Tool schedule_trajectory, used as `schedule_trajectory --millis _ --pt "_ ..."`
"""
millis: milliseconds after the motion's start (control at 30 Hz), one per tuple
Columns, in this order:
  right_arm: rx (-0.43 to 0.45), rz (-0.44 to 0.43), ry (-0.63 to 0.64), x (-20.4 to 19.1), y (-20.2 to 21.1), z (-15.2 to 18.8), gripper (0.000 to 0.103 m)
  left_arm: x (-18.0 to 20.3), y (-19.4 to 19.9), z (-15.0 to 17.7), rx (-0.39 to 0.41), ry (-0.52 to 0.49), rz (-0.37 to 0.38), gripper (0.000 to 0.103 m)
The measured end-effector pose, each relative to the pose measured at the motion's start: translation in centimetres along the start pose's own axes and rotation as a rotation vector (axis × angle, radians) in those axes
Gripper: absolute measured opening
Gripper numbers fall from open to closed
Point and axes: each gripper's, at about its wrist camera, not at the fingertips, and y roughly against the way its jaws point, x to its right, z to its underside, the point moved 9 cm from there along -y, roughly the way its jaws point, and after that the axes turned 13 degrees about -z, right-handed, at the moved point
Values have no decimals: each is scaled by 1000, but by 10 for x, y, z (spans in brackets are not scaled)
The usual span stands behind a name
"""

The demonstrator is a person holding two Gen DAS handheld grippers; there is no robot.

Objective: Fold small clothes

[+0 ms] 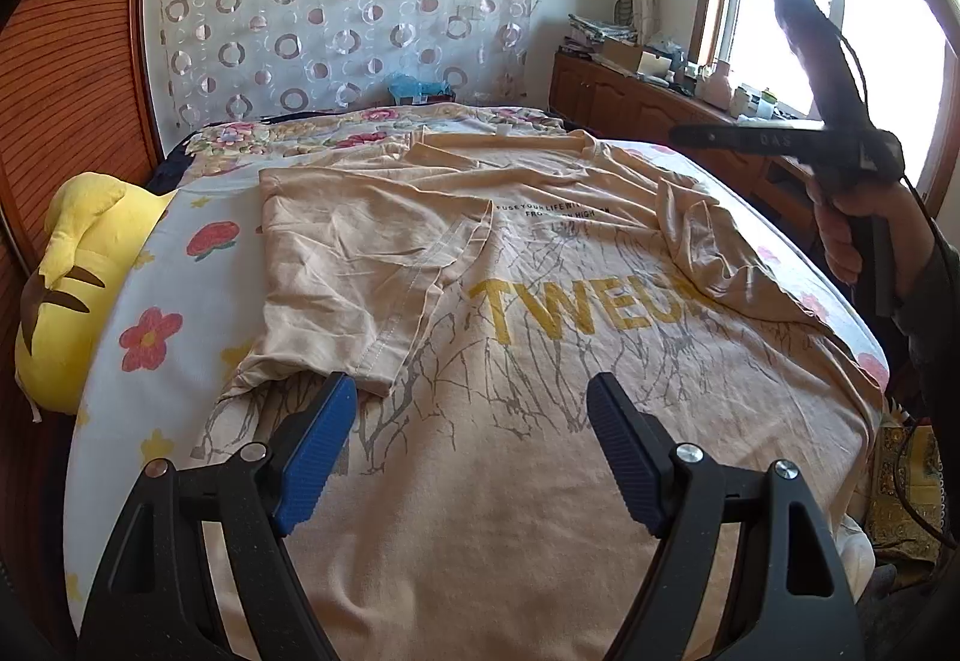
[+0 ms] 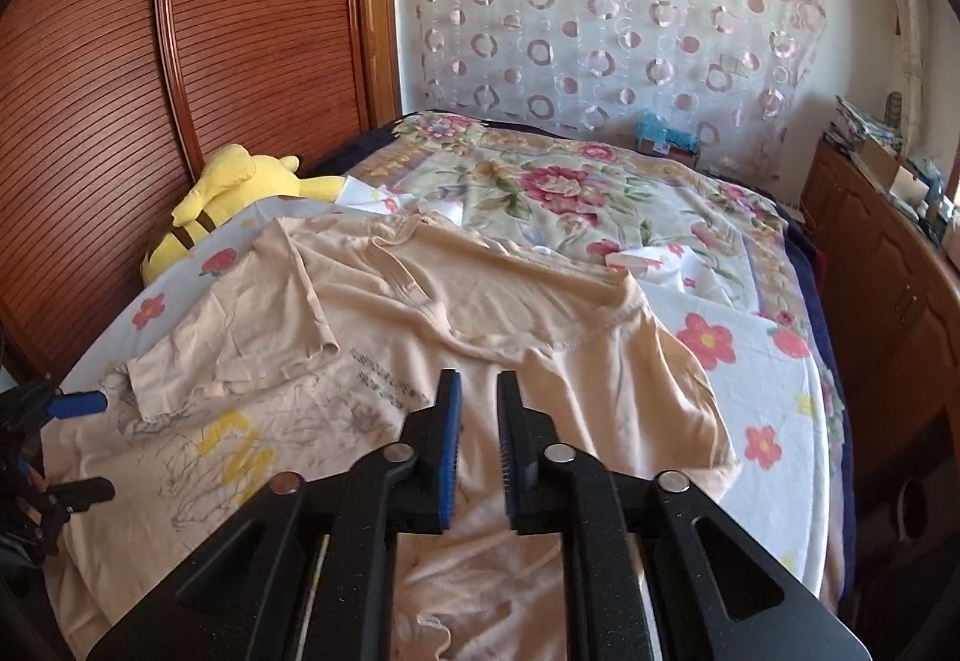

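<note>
Left wrist view: my left gripper hangs low over the beige T-shirt, its blue-padded jaws spread wide and holding nothing. The shirt lies spread across the flowered bedsheet, print side up, yellow lettering at centre. One sleeve is folded inward over the chest, toward 11 o'clock from my left fingertips; its hem ends just beside the left finger. At 3 o'clock my right gripper is held up in my right hand, clear of the cloth; from this angle I cannot tell how its jaws stand. A yellow plush toy lies at 9 o'clock against the wooden slatted panel.

Right wrist view: my right gripper is above the shirt, jaws drawn nearly together with a narrow gap between them and no fabric in it. The neckline sits at 12 o'clock just beyond the fingertips; the other sleeve lies bunched at 2 o'clock. My left gripper shows at 9 o'clock at the frame edge, jaws apart. A floral blanket covers the far bed.
</note>
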Motion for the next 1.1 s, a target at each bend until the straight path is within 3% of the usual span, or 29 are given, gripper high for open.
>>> schedule_trajectory --millis 67,133,400,633,733,867,1100 --pt "-21 20 5 3 3 16 28 0 0 0 0 3 3 80" --pt "-54 43 -1 8 5 31 31 1 1 1 0 3 4 80" --pt "-110 23 -93 7 24 100 31 9 -1 2 -11 -13 9 80" --pt "-133 -19 -98 2 24 123 31 12 -2 1 -14 -22 13 80" --pt "-116 -50 -86 -4 28 118 18 12 -2 1 -13 -19 11 80" --pt "-109 -67 -49 -15 34 119 8 11 -2 1 -15 -17 12 80" --pt "-84 -152 -60 -40 52 129 7 11 -2 0 -14 -16 15 80"
